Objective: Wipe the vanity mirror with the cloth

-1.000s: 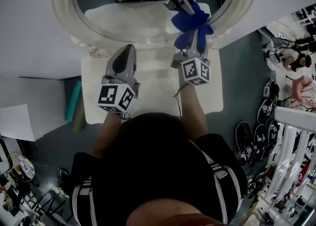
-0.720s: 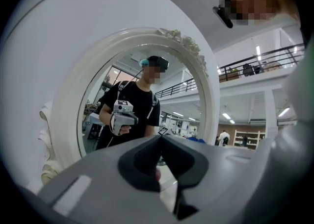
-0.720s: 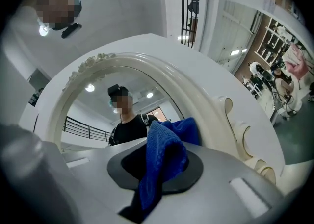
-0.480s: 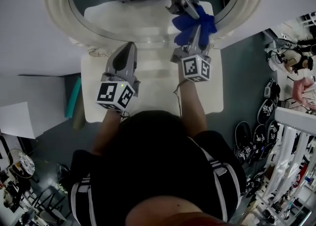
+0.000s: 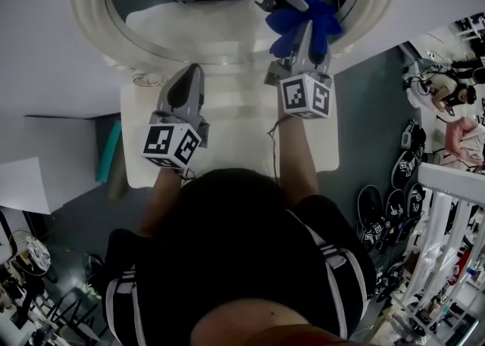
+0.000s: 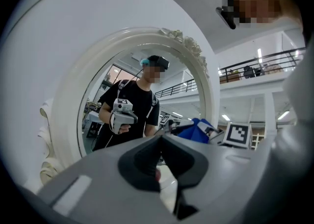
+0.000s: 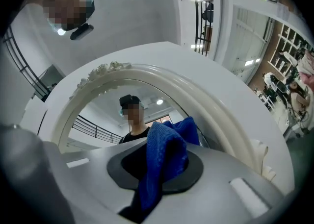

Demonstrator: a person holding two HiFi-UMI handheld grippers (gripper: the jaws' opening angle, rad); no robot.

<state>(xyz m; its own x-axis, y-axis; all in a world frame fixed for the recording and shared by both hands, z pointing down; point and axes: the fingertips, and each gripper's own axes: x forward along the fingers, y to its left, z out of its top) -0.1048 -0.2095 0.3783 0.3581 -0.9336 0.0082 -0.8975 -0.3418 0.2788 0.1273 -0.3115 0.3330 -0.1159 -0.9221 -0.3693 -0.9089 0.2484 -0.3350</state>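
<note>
**op:** Since a second ago the right gripper (image 5: 309, 34) has carried the cloth (image 5: 306, 22) up and to its right across the glass, closer to the frame on that side. The left gripper (image 5: 192, 73) has barely shifted.

**rev:** Jaw state?

**op:** The right jaws are clamped on the cloth (image 7: 163, 161). A bunched blue wad sticks out past the tips and the rest trails back between them. The left jaws are together with nothing in them, parked low over the table (image 5: 227, 136), well left of the working jaws.

**rev:** Contact?

**op:** In the head view the cloth meets its own reflection. I judge it is touching the glass just ahead of the right tips, low on the right of the pane.

**rev:** How do you want to run the stroke?

**op:**
- Only the wad should press on the glass. I'll keep the hard tips back so they don't tap it.
- I want light, even pressure and overlapping passes.
- I'll turn back before the carved frame, because the loose cloth could snag on it.
- Most of the pane to the left of the jaws looks unwiped, so I'd work that way next.
- I'm keeping the left gripper clear.

**rev:** Orientation?

**op:** The vanity mirror (image 6: 63, 110) is an oval standing upright. Its long axis is vertical, and the glass faces straight back at both sets of jaws. The cloth's long axis runs along the right jaws, with the free end pointing at the glass.
</note>
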